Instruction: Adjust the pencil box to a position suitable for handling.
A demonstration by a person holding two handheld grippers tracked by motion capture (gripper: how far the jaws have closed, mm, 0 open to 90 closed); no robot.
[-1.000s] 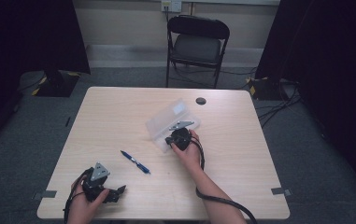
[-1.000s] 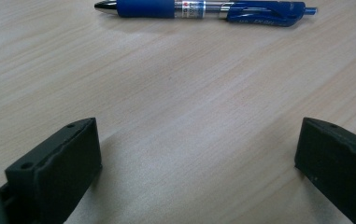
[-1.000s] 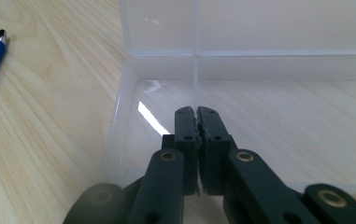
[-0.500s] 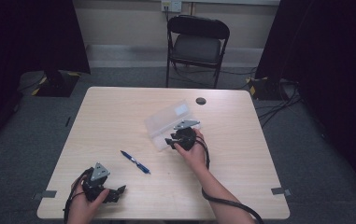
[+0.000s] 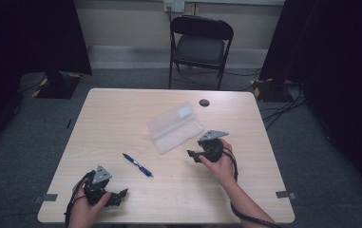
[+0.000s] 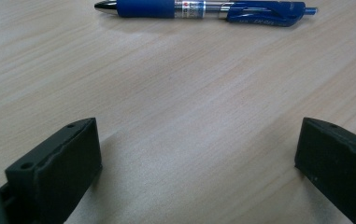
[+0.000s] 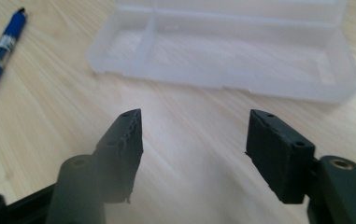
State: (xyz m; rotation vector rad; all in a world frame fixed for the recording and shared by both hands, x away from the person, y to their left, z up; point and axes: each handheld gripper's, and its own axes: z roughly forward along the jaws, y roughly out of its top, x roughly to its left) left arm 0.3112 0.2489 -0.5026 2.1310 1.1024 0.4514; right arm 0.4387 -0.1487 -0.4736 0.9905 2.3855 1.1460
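Note:
An open clear plastic case [image 5: 176,127] lies in the middle of the table, and the right gripper view shows its empty compartments [image 7: 222,51]. A blue pen [image 5: 138,165] rests left of and nearer than the case. My right gripper [image 5: 191,154] hovers just right of the case's near end, pointing left. Its jaws [image 7: 194,126] have just been opening and stand open with nothing between them. My left gripper [image 5: 119,194] sits at the front left of the table and is open. It faces the pen [image 6: 203,8], which lies across its view beyond the jaws [image 6: 196,135].
A black folding chair [image 5: 201,47] stands beyond the table's far edge. A small black disc [image 5: 204,102] sits near the far edge, behind the case. Cables run over the floor at the right.
My right gripper has drawn back from the case toward the near right, and its jaws have opened. The left gripper and the pen have stayed put.

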